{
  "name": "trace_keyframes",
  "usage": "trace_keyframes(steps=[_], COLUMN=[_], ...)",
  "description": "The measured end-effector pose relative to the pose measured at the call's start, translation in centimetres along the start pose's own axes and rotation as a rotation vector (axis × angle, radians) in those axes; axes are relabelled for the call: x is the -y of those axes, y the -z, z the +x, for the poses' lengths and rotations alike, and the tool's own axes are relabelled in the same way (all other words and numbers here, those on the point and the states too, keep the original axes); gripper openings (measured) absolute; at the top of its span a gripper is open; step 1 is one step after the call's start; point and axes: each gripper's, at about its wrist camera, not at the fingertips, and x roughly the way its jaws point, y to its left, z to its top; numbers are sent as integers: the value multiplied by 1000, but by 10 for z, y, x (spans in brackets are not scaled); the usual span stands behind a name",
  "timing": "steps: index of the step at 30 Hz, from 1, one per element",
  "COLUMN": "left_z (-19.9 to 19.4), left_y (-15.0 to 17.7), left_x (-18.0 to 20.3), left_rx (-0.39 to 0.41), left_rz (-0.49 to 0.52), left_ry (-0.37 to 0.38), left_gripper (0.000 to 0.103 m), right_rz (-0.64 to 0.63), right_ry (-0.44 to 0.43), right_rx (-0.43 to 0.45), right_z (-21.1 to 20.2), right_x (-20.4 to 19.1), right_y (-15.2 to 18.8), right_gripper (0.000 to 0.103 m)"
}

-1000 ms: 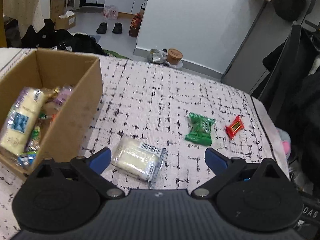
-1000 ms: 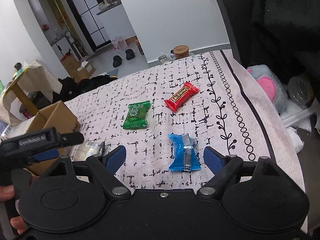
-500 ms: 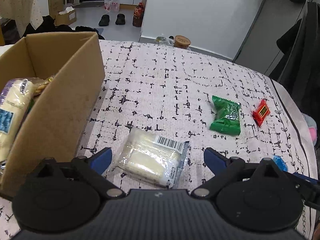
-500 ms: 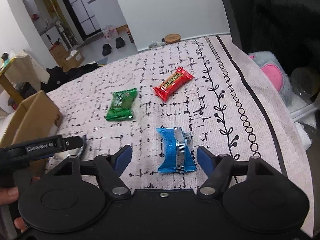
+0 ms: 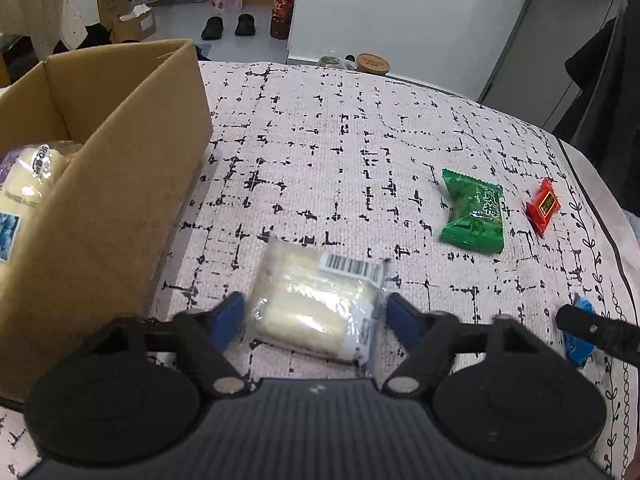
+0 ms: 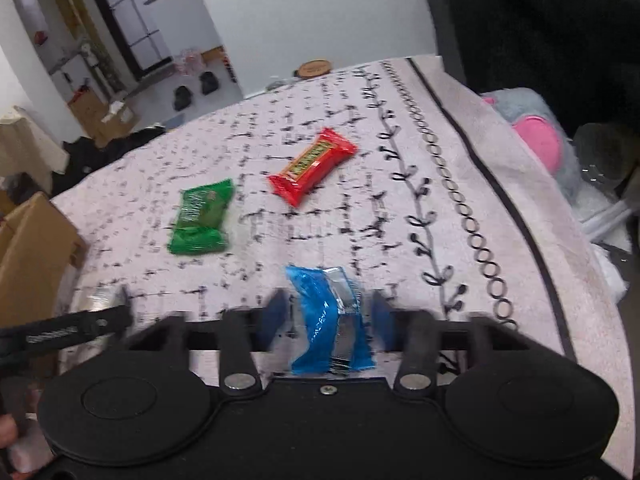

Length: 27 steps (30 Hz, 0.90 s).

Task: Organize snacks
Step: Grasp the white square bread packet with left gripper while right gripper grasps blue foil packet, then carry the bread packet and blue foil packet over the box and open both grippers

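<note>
My left gripper (image 5: 316, 316) is open, its blue pads on either side of a clear packet of pale wafers (image 5: 316, 308) lying on the patterned cloth (image 5: 320, 152). My right gripper (image 6: 326, 316) is open around a blue packet (image 6: 332, 320), pads close to its sides. A green packet (image 6: 200, 218) and a red bar (image 6: 312, 166) lie further out; both also show in the left wrist view, the green packet (image 5: 474, 212) and the red bar (image 5: 544, 206). A cardboard box (image 5: 104, 184) holding several snacks stands at the left.
The cloth's right edge (image 6: 520, 208) drops off toward a pink and grey plush (image 6: 536, 136). The box corner (image 6: 36, 248) shows at the left of the right wrist view. Shoes (image 5: 228, 26) and cartons sit on the floor beyond.
Both grippers have come down and forward over their packets and narrowed. The wafers now sit between the left pads, the blue packet between the right pads.
</note>
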Motion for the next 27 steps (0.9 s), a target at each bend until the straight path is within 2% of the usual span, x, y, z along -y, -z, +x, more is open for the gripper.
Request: trace_keyframes(steps=[1,5,14,27], left_z=[0,-4,-26,-88], left_y=[0,-3,-7,-25], left_x=[-1,-6,-9,-17], left_rx=[-3,-14,15,124], left_rz=[-4,-19,-30,-36], left_ry=[-4,17,43,104], left_gripper=[63,60,59,59], right_rz=[6,9,-31,-72], right_ry=[-4,-37,-117,-218], right_rx=[3,12,58,158], right_z=[-1,-8,-27,-64], right_x=[0,-2,-30,-79], right_y=[0,1,-2,-27], right_gripper=[33,32,32,32])
